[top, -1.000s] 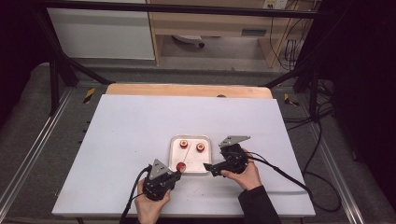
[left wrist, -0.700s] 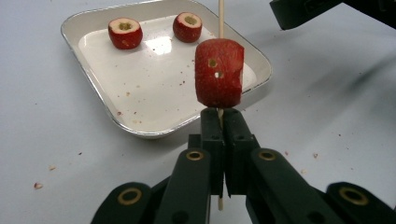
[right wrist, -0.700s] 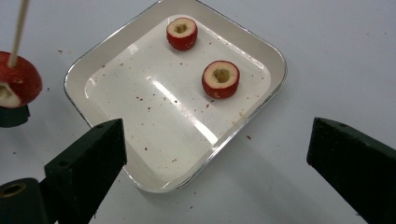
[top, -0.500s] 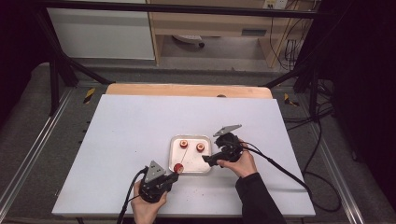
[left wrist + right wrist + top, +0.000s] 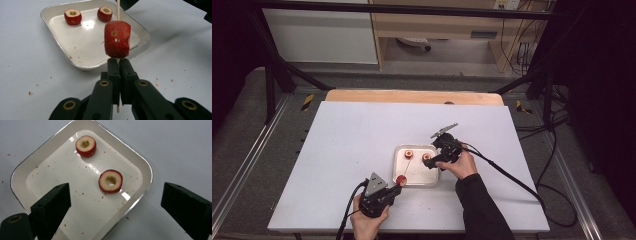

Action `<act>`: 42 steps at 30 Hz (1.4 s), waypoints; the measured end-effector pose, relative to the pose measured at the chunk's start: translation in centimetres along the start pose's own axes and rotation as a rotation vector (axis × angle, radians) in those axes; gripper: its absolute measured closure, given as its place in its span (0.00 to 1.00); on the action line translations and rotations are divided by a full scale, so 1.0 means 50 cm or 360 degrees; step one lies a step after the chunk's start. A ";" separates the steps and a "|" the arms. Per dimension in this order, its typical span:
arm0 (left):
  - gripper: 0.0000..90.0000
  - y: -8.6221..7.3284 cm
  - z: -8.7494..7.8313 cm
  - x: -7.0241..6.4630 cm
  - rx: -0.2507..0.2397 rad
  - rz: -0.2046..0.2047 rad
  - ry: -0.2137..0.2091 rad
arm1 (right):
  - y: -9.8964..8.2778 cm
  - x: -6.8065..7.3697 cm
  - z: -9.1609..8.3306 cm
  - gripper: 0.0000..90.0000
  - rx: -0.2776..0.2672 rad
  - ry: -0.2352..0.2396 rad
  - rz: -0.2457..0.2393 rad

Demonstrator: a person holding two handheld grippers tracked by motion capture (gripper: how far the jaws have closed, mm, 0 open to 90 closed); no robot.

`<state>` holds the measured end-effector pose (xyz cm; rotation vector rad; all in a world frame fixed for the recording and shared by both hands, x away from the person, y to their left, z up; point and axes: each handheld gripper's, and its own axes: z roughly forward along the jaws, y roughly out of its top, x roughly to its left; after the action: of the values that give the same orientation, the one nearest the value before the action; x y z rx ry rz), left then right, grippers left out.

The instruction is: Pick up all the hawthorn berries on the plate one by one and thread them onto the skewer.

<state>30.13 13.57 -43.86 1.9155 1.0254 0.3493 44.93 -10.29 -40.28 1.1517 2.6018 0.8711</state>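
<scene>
The work in hand appears to be threading cored red fruit pieces onto a skewer. The left gripper point(image 5: 117, 75) is clamped tight on the thin wooden skewer point(image 5: 118, 10), which stands upright with one fruit piece point(image 5: 117, 38) already threaded just above the jaws, beside the near edge of the tray point(image 5: 143, 33). The right gripper point(image 5: 115, 202) hangs over the tray point(image 5: 145, 170) with its jaws spread wide, having just narrowed a little, and nothing is between them. Two more pieces lie in the tray, cored side up: the nearer piece point(image 5: 110, 181) roughly between the jaws, the farther piece point(image 5: 86, 145) well apart from it toward the tray's far corner.

Judgement: the step is the pickup of the nearer piece. It is best done by lowering the right gripper squarely until the pads flank the rind, then closing gently so the soft flesh does not crush or roll. The central hole should stay uncovered, so it can meet the skewer tip. The left gripper should hold the skewer steady.
</scene>
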 end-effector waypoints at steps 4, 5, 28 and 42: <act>0.98 0.000 0.000 0.000 0.0007 0.0003 0.0000 | 0.012 0.000 0.014 0.18 0.0051 0.0002 -0.0001; 0.98 0.000 0.000 0.000 0.0009 0.0004 0.0001 | 0.015 -0.001 0.017 0.19 0.0061 0.0013 -0.0001; 0.98 -0.001 0.005 -0.001 0.0028 0.0008 -0.0013 | 0.047 -0.009 0.059 0.43 0.0260 0.0033 0.0075; 0.98 -0.002 0.007 -0.001 0.0035 0.0009 -0.0019 | 0.050 -0.008 0.074 0.59 0.0311 0.0058 0.0135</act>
<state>30.25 13.37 -44.12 1.9382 1.0200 0.3305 48.16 -7.61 -41.88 1.3158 2.7351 0.6703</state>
